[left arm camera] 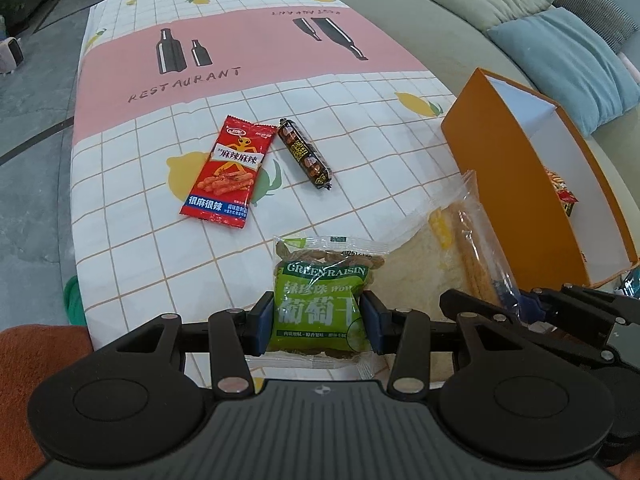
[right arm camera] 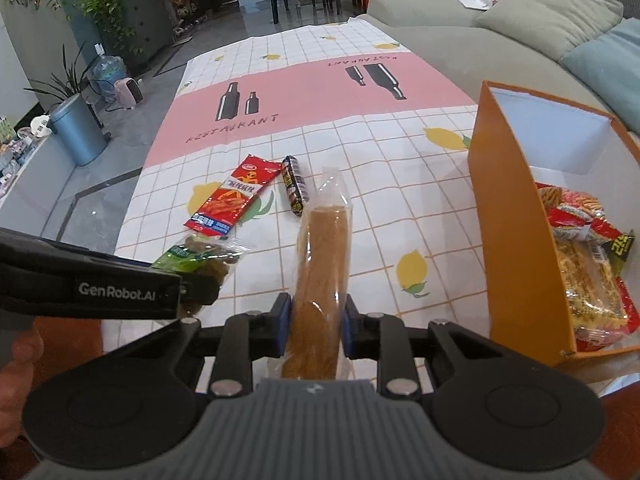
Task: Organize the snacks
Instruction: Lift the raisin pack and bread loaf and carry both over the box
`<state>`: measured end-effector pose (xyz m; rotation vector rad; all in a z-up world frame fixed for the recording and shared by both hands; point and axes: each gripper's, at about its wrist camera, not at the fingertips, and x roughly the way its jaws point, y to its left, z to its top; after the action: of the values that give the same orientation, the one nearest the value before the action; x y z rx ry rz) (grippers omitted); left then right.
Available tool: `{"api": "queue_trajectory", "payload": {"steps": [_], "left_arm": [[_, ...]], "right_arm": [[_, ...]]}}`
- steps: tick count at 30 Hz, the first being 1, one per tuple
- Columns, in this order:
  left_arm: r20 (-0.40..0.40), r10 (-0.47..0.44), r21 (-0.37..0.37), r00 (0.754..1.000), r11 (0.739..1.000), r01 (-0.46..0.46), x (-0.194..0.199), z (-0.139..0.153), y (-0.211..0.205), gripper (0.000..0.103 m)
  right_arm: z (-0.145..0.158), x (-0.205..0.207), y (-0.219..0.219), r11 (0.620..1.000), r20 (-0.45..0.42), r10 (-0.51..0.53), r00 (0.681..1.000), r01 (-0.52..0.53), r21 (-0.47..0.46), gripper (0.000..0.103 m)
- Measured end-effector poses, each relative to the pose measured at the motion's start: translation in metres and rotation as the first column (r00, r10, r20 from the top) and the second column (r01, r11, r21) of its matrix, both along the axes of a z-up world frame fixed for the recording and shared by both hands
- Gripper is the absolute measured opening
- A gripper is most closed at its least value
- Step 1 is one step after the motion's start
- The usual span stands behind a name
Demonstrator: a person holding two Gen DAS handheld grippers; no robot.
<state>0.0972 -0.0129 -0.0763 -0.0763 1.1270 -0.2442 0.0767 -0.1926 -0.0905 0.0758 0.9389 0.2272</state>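
From the left wrist camera, the left gripper point(left arm camera: 319, 322) is pinching the green raisin packet point(left arm camera: 322, 300) between its blue pads, jaws closed in on both sides of the bag and holding it above the near edge of the checked tablecloth point(left arm camera: 132, 240). Just to its right the bread packet point(left arm camera: 452, 252) is hanging in the right gripper point(left arm camera: 520, 300), beside the orange box point(left arm camera: 516, 184). Farther out on the cloth, the red spicy-stick packet point(left arm camera: 225, 172) and the dark sausage stick point(left arm camera: 306, 154) are lying flat side by side, close but apart. Switching to the right wrist camera, the right gripper point(right arm camera: 316, 322) is clamping the bread packet point(right arm camera: 322, 276) edge-on, jaws pressing in on the clear wrapper. The left gripper point(right arm camera: 192, 280) is reaching in from the left, gripping the green raisin packet point(right arm camera: 200, 258). The orange box point(right arm camera: 516, 220) is standing open at the right, with several snack packets point(right arm camera: 584, 264) already lying inside.
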Motion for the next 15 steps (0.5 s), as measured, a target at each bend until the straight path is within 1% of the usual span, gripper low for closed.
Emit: {"api": "queue_trajectory", "payload": {"steps": [3,8,11,15], "left_arm": [[0.007,-0.002,-0.003,1.0,1.0,0.002,-0.004,0.005,0.0,0.051],[0.018,-0.016,-0.017,1.0,1.0,0.016,-0.007,0.02,-0.003,0.051],[0.052,-0.038,-0.012,0.998,0.999,0.039,-0.007,0.036,-0.009,0.051],[0.104,-0.079,-0.023,0.992,0.996,0.081,0.0,0.062,-0.024,0.051]], "right_arm": [[0.004,-0.008,0.002,1.0,0.007,0.007,1.0,-0.007,-0.006,0.022],[0.02,-0.02,0.004,0.999,0.052,0.021,0.998,-0.019,-0.032,0.022],[0.037,-0.023,-0.003,1.0,0.087,0.019,0.996,-0.017,-0.024,0.022],[0.061,-0.024,-0.018,1.0,0.141,0.021,0.99,-0.019,-0.016,0.022]]}}
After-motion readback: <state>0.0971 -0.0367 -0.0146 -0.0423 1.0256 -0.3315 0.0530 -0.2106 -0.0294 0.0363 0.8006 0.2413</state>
